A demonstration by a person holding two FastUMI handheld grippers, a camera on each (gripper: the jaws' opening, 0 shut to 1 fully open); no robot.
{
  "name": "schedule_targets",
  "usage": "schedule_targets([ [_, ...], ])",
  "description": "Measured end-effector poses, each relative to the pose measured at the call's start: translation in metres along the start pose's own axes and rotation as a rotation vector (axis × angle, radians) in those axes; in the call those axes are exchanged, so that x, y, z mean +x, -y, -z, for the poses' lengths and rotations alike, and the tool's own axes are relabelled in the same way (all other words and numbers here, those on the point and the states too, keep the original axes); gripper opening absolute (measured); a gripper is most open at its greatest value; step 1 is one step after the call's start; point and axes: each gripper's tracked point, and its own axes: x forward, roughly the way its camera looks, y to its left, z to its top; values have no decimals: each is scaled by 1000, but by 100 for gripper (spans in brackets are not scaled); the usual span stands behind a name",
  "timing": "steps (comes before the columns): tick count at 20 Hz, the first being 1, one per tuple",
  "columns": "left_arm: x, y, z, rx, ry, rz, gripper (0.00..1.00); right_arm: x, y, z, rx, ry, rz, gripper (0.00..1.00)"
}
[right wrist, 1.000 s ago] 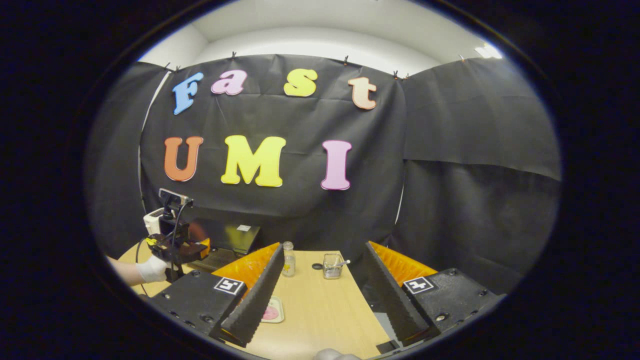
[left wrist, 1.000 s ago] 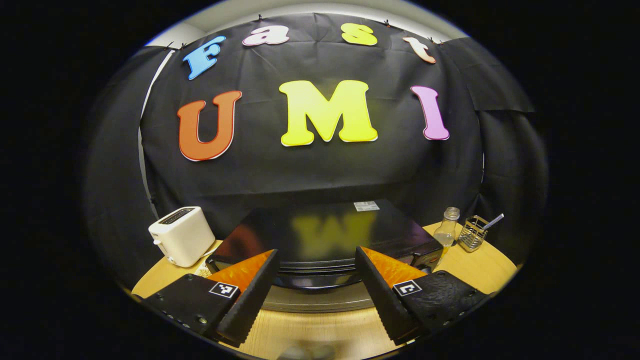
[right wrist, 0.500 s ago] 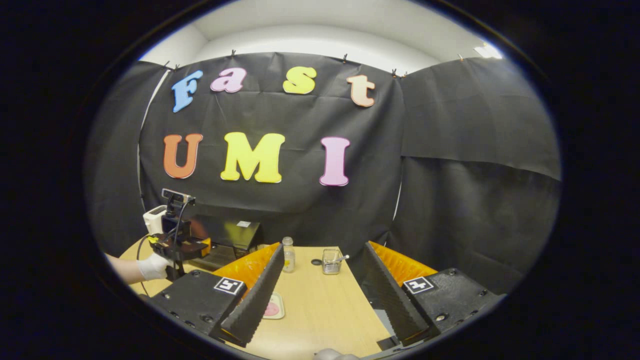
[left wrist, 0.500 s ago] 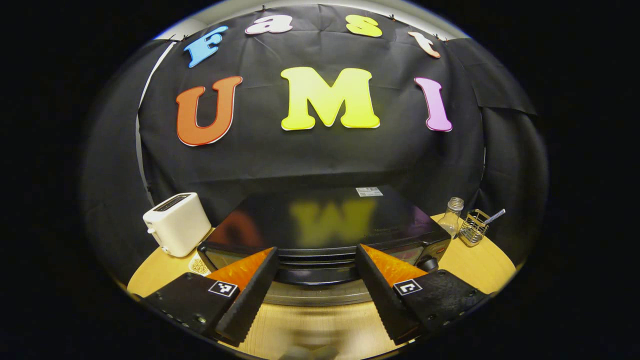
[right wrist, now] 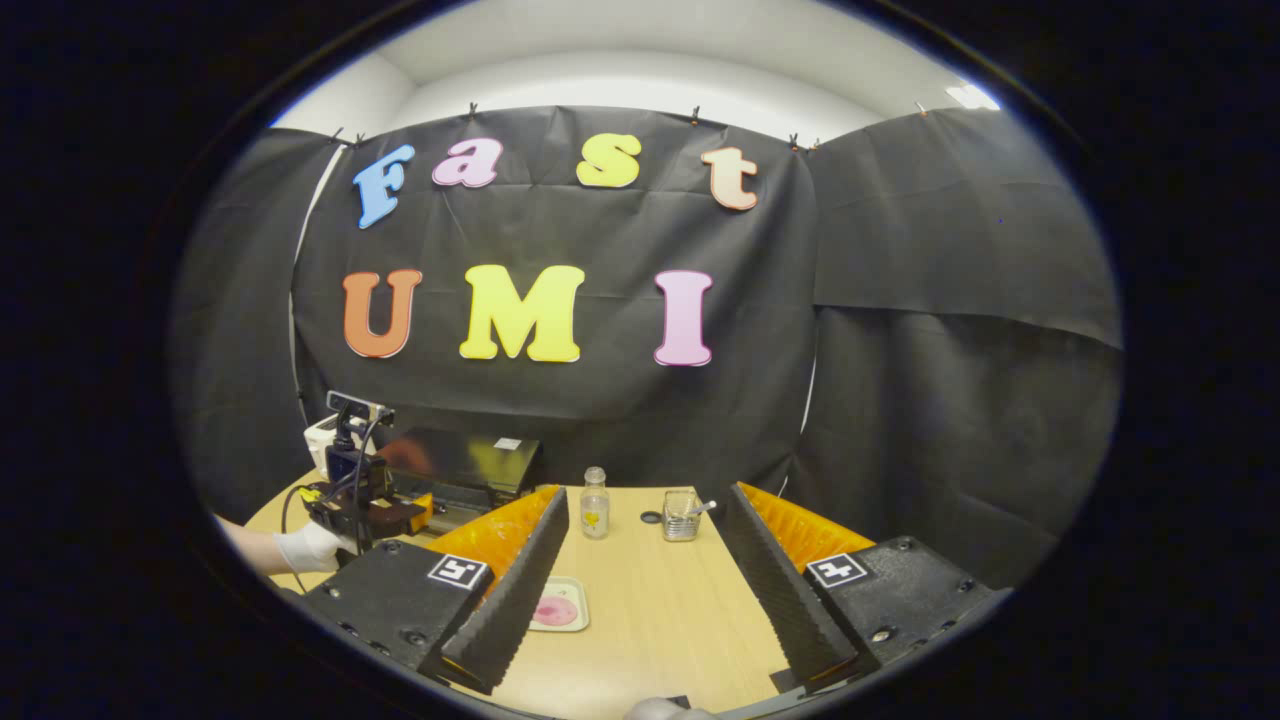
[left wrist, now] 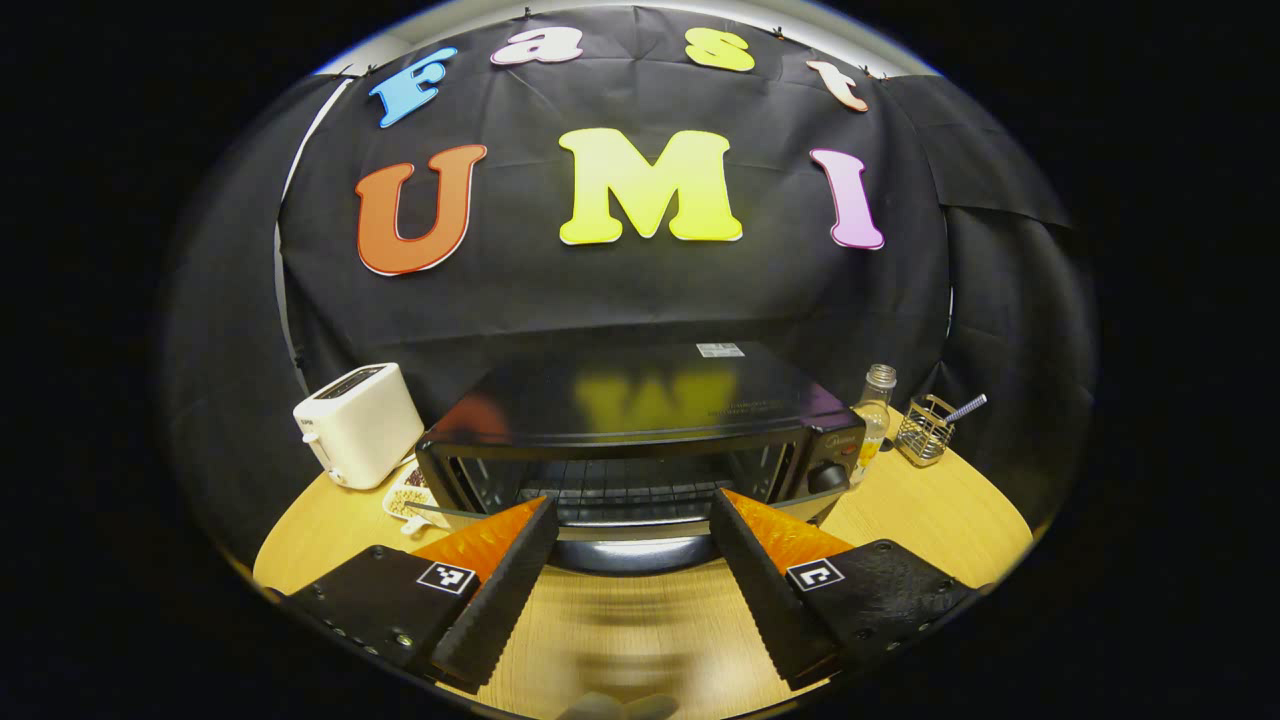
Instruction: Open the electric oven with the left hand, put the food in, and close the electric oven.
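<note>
The black electric oven [left wrist: 640,400] stands straight ahead in the left gripper view with its door [left wrist: 630,545] swung down and the wire rack [left wrist: 630,490] showing inside. My left gripper [left wrist: 630,508] is open, its fingers on either side of the lowered door's front edge, not pressing on it. In the right gripper view the food, a pink piece on a small pale tray [right wrist: 558,610], lies on the table just ahead of my open right gripper [right wrist: 645,495], low and to its left. The oven [right wrist: 465,460] and the left gripper [right wrist: 350,490], held by a gloved hand, are at far left.
A white toaster [left wrist: 358,435] and a small plate of bits [left wrist: 408,497] sit left of the oven. A glass bottle [left wrist: 875,405] and a wire holder [left wrist: 925,430] stand at its right on the wooden table [left wrist: 930,510]. Black cloth walls close the back.
The oven door has come down from nearly closed to open, baring the rack. My left gripper has drawn back and lower. The right gripper has shifted slightly, staying open.
</note>
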Motion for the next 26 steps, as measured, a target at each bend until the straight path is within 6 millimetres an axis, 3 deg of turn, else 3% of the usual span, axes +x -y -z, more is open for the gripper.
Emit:
schedule_targets([
  [6, -26, 3, 35, 7, -40, 3, 97, -7, 0, 16, 11, -28, -3, 100],
  [8, -32, 3, 50, 11, -60, 4, 97, -10, 0, 21, 13, -37, -3, 96],
  [9, -36, 4, 60, 13, -76, 4, 97, -11, 0, 24, 11, -39, -1, 100],
  [10, -40, 4, 70, 14, -92, 5, 97, -11, 1, 25, 7, -41, 2, 96],
  [15, -50, 5, 126, 7, -191, 7, 97, -18, 5, 31, -5, -53, 13, 100],
  [20, -45, 4, 173, -15, -282, 8, 97, -21, 9, 38, -22, -70, 26, 100],
  [25, -42, 7, 178, 23, -287, 11, 95, -17, 9, 53, -34, -112, 26, 96],
  [26, -41, 7, 177, 21, -287, 11, 84, -15, 7, 56, -33, -122, 19, 96],
])
